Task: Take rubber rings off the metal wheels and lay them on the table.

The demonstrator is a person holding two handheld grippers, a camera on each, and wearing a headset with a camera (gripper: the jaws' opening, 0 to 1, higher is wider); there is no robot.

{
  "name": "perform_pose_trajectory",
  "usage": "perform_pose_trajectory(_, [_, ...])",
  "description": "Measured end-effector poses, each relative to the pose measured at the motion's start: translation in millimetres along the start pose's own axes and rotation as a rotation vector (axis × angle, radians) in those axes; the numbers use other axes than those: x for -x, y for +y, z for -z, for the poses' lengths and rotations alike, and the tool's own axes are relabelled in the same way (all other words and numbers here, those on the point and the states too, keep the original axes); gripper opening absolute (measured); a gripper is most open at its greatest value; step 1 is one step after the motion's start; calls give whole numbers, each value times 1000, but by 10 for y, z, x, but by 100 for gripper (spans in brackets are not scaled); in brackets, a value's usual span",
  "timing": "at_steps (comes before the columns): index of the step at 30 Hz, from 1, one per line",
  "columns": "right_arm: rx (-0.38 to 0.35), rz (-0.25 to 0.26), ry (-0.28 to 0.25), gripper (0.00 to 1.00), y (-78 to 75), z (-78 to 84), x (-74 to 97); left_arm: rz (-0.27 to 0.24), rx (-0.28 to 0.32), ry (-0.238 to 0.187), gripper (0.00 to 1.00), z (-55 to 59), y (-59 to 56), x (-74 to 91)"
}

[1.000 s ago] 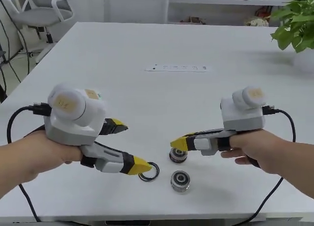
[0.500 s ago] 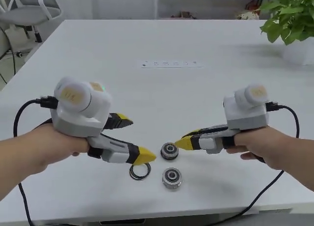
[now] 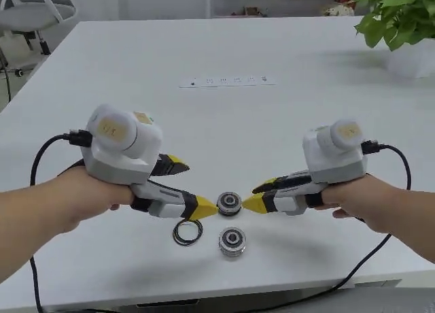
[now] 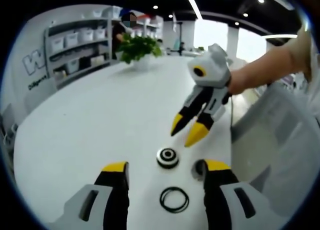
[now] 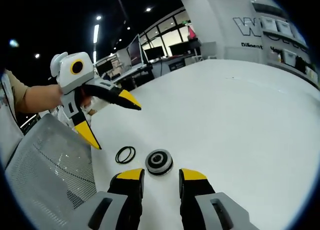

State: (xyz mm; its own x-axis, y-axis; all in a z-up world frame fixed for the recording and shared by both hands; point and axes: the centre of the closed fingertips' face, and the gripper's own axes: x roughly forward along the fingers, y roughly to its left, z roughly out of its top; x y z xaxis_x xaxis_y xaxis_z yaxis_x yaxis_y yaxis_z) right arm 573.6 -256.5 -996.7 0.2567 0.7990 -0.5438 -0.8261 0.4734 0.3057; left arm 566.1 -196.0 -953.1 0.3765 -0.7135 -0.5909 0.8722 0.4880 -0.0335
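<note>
Two small metal wheels stand near the table's front edge. The farther wheel [image 3: 229, 203] [image 4: 167, 157] [image 5: 159, 161] has a dark outer band. The nearer wheel [image 3: 232, 240] shows a silvery rim and is half hidden behind a jaw in the left gripper view [image 4: 199, 169]. Black rubber rings [image 3: 187, 232] [image 4: 174, 199] [image 5: 125, 154], seemingly two overlapping, lie flat to the wheels' left. My left gripper [image 3: 194, 188] [image 4: 166, 166] [image 5: 115, 124] is open, its lower tip just left of the farther wheel. My right gripper [image 3: 256, 196] [image 5: 161, 174] [image 4: 192, 130] is open and empty, pointing at that wheel from the right.
A white strip with sockets [image 3: 228, 81] lies mid-table. A potted plant [image 3: 397, 17] stands at the far right corner, and an office chair [image 3: 37, 13] sits beyond the far left. Cables trail from both grippers over the front edge [image 3: 204, 299].
The left gripper's lower tip has left the rings and risen to beside the farther wheel. The rings stay flat on the table. The right gripper has backed slightly to the right.
</note>
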Motion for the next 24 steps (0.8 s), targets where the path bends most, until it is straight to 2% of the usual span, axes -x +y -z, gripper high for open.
perform_pose_trajectory(13, [61,-13,39,26,1,120,-134,21,-1,21,54,49,-20,-200])
perform_pose_trajectory(18, [76,-16,41,25,12,123,-173,35,0,37,49,99,-13,-282])
perform_pose_trajectory(24, [91,-19,42,23,13,120,-217,43,3,40,45,102,-22,-357])
